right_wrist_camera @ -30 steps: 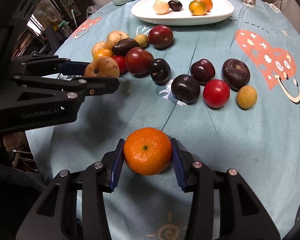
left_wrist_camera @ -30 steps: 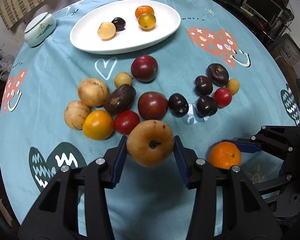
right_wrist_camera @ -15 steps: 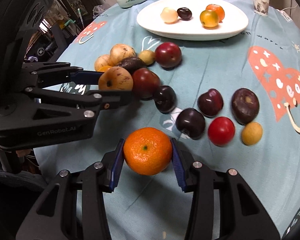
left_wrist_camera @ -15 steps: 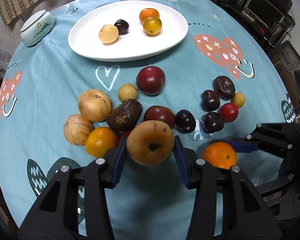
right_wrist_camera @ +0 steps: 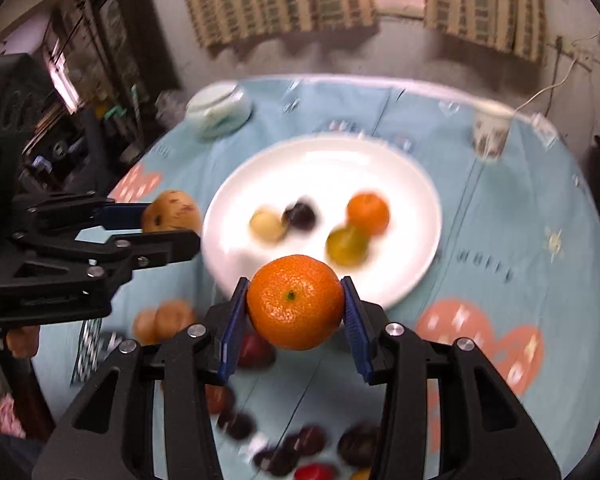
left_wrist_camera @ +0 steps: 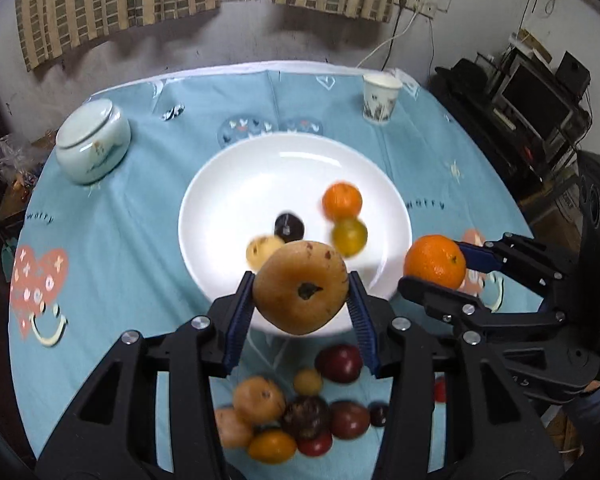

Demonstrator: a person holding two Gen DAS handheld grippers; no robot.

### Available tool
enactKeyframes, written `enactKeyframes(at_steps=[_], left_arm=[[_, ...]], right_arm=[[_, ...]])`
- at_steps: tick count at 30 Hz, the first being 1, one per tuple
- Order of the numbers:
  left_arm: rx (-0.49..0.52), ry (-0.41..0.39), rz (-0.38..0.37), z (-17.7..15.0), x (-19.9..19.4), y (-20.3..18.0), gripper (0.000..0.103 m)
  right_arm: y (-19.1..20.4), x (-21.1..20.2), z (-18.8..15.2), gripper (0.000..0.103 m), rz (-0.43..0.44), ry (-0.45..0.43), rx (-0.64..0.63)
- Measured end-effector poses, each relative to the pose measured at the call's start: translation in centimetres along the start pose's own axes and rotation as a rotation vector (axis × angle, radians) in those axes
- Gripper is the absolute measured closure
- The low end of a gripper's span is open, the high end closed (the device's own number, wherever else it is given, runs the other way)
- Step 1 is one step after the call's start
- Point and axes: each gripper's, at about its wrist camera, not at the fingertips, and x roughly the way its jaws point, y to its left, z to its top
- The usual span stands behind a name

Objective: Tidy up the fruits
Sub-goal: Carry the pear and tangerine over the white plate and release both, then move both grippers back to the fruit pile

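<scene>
My left gripper [left_wrist_camera: 300, 300] is shut on a round brown speckled fruit [left_wrist_camera: 300, 286], held in the air over the near rim of the white plate [left_wrist_camera: 236, 184]. My right gripper [right_wrist_camera: 294, 308] is shut on an orange mandarin [right_wrist_camera: 296, 300], likewise raised at the plate's [right_wrist_camera: 412, 184] near edge. Each gripper shows in the other's view: the right one [left_wrist_camera: 440, 272] with its mandarin [left_wrist_camera: 434, 260], the left one [right_wrist_camera: 168, 228] with the brown fruit [right_wrist_camera: 172, 210]. On the plate lie a mandarin [left_wrist_camera: 342, 200], a yellow-green fruit [left_wrist_camera: 350, 235], a dark plum [left_wrist_camera: 289, 226] and a pale fruit [left_wrist_camera: 260, 249].
Several loose fruits [left_wrist_camera: 300, 416] lie on the blue cloth below the grippers, blurred. A pale lidded jar [left_wrist_camera: 92, 144] stands at the far left, a paper cup [left_wrist_camera: 381, 98] at the far right. Curtains and a wall rise behind the round table [left_wrist_camera: 100, 248].
Both grippers have risen and moved forward from the loose fruit toward the plate, each keeping its fruit. The views tilted up, so the wall and curtains now show.
</scene>
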Motion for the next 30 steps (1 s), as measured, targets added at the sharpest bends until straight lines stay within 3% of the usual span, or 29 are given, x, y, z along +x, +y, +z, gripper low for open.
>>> enactKeyframes(at_steps=[10,15,25,27,30], left_arm=[[-0.124,0.070,0.026,3.8,6.6,2.8,0.056],[-0.227,0.116,0.016,5.0,9.3,5.1,0.056],[-0.211,0.179,0.082,5.1,12.6,5.0,0.056],[-0.219,0.166,0.069,5.1,12.3,5.1,0.049],[-0.211,0.144,0.077,5.3,11.6,4.9,0.043]], right_arm=[[-1.9,5.9,3.4,0.058,-0.062,0.039,0.028],[-0.2,8.9,3.7,0.058,-0.060,0.092,-0.106],[1.0,11.0,3.6,0.056,-0.071,0.131,-0.147],[1.0,10.5,3.7,0.032,-0.106,0.101,-0.144],[0.6,9.8,4.0,0.028,-0.088,0.074,-0.113]])
